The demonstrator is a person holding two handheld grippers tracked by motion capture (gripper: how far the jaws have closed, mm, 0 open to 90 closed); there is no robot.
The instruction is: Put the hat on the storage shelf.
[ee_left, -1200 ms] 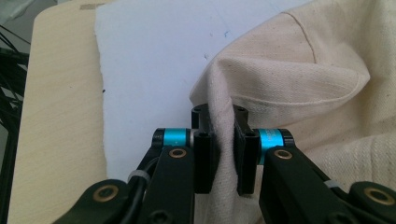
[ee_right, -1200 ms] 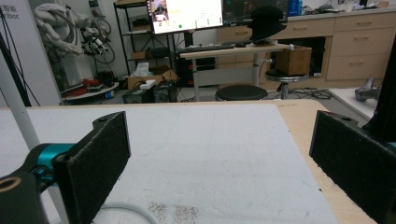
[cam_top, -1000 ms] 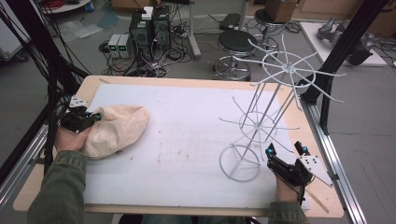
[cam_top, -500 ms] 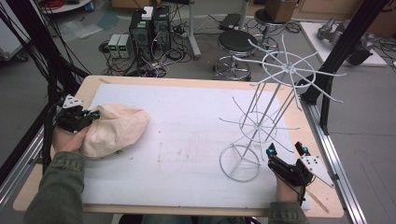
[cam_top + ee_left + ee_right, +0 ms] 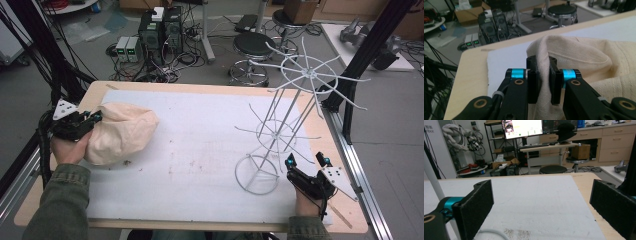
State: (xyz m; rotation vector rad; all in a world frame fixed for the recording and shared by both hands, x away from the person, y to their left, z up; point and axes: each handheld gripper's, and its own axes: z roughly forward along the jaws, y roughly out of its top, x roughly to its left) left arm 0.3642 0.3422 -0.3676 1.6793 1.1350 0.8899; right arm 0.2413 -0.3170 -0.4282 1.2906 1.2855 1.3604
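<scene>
A cream cloth [image 5: 122, 132] lies bunched at the left of the white mat [image 5: 200, 135]. My left gripper [image 5: 94, 118] is at the cloth's left edge, shut on a raised fold of it. In the left gripper view the fold of cream cloth [image 5: 574, 53] is pinched between the two jaws of the left gripper [image 5: 544, 82]. A white wire rack [image 5: 280, 130] stands tilted at the right of the mat. Just right of the rack's round base, my right gripper [image 5: 307, 162] is open. In the right gripper view the right gripper [image 5: 541, 202] holds nothing.
The wooden table [image 5: 200, 88] has metal rails along its left and right sides. A black frame post [image 5: 370, 50] stands at the far right corner. Stools, computer boxes and cables sit on the floor beyond. The rack's white pole [image 5: 434, 182] rises beside the right gripper's left jaw.
The left gripper has drawn slightly to the left with the cloth fold, bunching the cloth a little more. The right gripper and the rack have stayed put.
</scene>
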